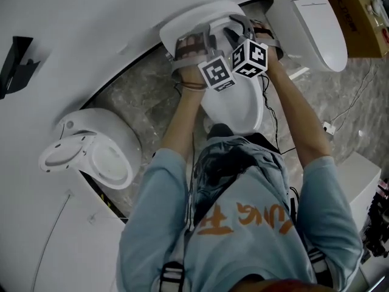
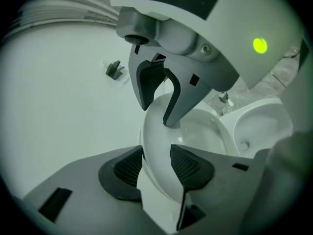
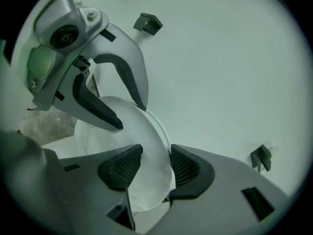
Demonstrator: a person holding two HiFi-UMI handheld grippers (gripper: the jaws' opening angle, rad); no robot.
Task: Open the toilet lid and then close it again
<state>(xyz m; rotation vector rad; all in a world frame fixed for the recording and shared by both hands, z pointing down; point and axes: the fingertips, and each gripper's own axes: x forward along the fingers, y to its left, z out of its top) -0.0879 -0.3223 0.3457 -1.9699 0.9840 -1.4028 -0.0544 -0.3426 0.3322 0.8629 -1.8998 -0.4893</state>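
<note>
Toilet lid (image 1: 196, 17) stands raised and tilted over the middle toilet (image 1: 234, 105), in front of the person. Left tongs (image 2: 156, 163) are clenched on its rim, a pad on each face. Right tongs (image 3: 155, 166) grasp the same rim just beside them. An open toilet (image 1: 100, 157) and a closed toilet (image 1: 310, 23) flank it.

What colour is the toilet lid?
The toilet lid is plain white; the right gripper view shows it best.
</note>
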